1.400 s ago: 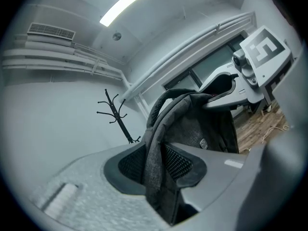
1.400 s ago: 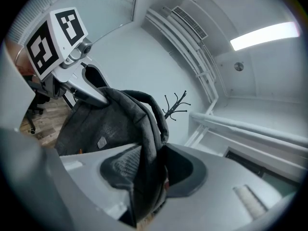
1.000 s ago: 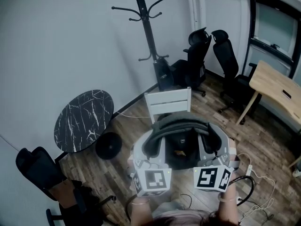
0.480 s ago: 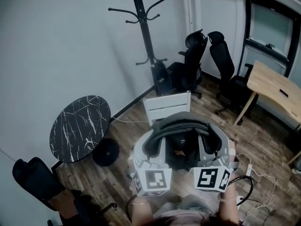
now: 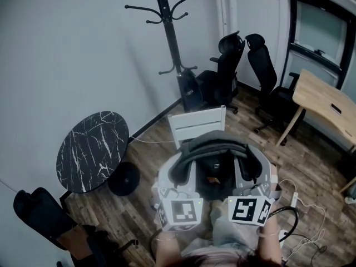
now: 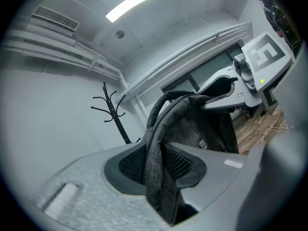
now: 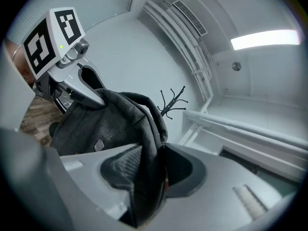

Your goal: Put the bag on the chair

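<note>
Since a second ago the head view has drifted a little: the round marble table (image 5: pixel 92 149) left of the white chair (image 5: pixel 197 124) now sits lower and further left in the picture, and the coat rack (image 5: pixel 167 26) beyond the chair has slid left as well. The bag (image 5: pixel 214 163) and both grippers keep the same place in the view.

The bag is a grey backpack with a dark padded handle arching over its top. It hangs between the two grippers on the near side of the chair's slatted back and covers the seat from the head view, so contact with the seat cannot be told.

The left gripper (image 6: pixel 154 162) pinches a fold of the bag's grey fabric on its left side, with both ribbed pads pressed against the cloth. The right gripper (image 7: pixel 151 170) clamps the fabric of the opposite side in the same way. Each gripper's marker cube points back toward the person.
</note>
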